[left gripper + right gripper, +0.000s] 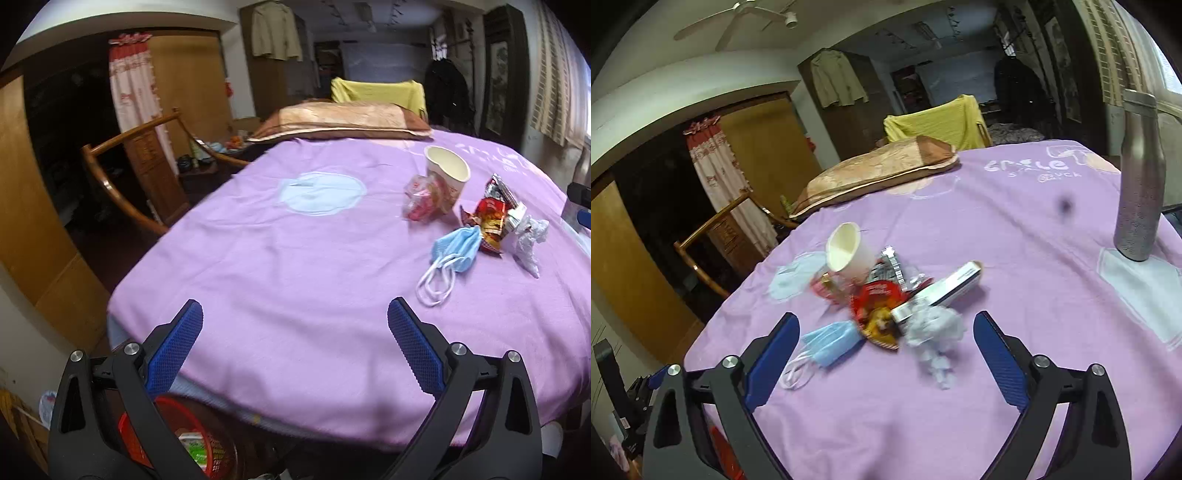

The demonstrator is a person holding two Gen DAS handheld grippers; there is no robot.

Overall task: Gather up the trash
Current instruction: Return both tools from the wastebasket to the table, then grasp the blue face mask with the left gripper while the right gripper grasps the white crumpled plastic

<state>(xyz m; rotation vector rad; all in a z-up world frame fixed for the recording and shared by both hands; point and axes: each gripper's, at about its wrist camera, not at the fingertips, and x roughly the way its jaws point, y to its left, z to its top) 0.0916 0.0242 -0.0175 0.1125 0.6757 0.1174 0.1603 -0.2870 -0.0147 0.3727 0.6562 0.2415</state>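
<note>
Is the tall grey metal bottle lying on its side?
No, the tall grey metal bottle stands upright on the purple bed sheet.

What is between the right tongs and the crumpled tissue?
Nothing visible. The right tongs are open with the tissue lying on the purple sheet just ahead of them; the blue mask and red wrapper lie beside it, not in front.

Purple-sheeted bed (295,258), wooden chair (122,184)
</note>
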